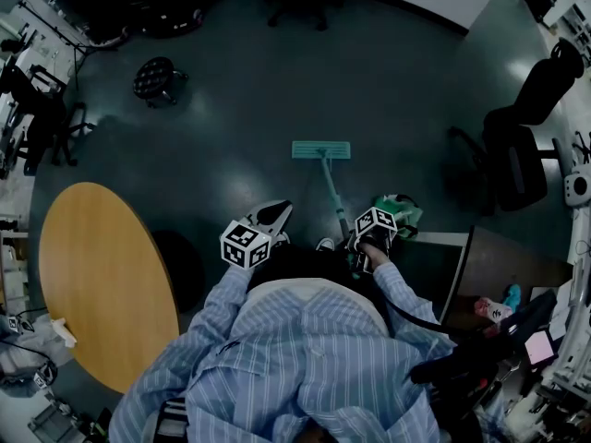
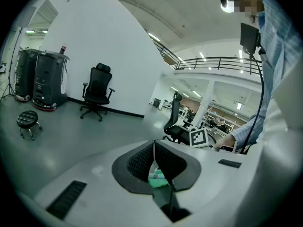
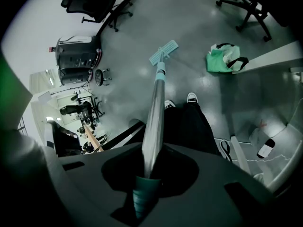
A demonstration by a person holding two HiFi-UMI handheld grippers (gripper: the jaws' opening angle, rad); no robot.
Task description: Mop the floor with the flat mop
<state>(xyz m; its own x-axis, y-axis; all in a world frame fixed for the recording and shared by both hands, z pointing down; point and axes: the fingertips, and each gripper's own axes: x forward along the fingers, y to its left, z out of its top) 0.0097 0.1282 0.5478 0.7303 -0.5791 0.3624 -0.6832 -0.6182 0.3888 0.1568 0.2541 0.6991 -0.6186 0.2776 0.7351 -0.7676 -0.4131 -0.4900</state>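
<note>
The flat mop's teal head lies flat on the dark floor ahead of me. Its pale handle slopes back to my right gripper, which is shut on it near the top. In the right gripper view the handle runs from between the jaws of the right gripper down to the mop head. My left gripper hangs left of the handle, apart from it. In its own view the left gripper has its pads together at the tips, with a teal scrap showing in the gap below them.
A green bag sits on the floor just right of the handle, by a desk edge. A round wooden table is at my left. A black stool and an office chair stand further off. My shoes are below the handle.
</note>
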